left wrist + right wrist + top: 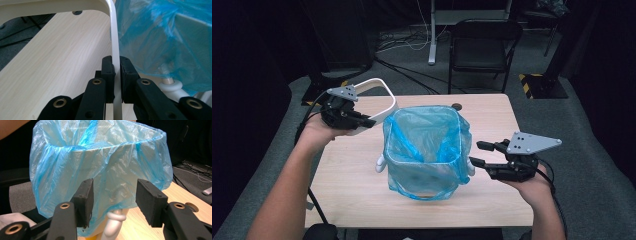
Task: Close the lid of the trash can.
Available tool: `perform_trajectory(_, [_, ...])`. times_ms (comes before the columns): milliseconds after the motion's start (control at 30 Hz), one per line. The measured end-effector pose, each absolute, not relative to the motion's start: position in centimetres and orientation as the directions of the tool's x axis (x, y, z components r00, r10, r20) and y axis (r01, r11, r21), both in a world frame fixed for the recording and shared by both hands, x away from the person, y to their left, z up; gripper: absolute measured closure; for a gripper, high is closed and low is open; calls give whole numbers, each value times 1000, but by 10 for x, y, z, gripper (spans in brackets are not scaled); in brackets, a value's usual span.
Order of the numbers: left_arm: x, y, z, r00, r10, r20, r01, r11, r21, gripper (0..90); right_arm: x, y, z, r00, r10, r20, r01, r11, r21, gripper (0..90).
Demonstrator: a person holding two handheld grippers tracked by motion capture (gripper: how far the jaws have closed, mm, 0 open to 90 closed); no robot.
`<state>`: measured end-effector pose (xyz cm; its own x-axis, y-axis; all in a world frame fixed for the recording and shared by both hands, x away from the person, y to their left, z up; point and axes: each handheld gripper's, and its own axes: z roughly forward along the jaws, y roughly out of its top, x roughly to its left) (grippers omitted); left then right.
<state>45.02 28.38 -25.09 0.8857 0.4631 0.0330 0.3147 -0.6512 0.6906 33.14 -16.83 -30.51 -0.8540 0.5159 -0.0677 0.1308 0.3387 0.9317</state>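
Bin (424, 172) with its blue bag (427, 137) stands mid-table. Left gripper (357, 120) pinches the white ring (382, 95) beside it; right gripper (482, 154) waits wide. Next, I think, the ring goes over the bag

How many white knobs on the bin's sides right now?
2: one white knob on the bin's left side, one on its right, both partly under the blue bag. Others may be hidden.
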Motion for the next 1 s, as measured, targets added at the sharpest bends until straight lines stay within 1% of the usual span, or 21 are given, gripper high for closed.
perform_trajectory(200, [449,284,-237,888,458,44,302,-652,696,829,331,-169,-305,-853,517,-67,130,336,933,479])
perform_trajectory(467, [437,278,-216,904,422,68,258,-666,700,830,332,-169,-306,-853,518,-66,132,337,932,478])
perform_trajectory(833, [413,243,-208,954,293,69,159,-686,710,829,332,-170,-305,-851,521,-62,136,333,933,479])
perform_trajectory(1000, [405,225,-208,970,230,83,108,-709,696,829,332,-171,-305,-850,523,-60,137,329,934,479])
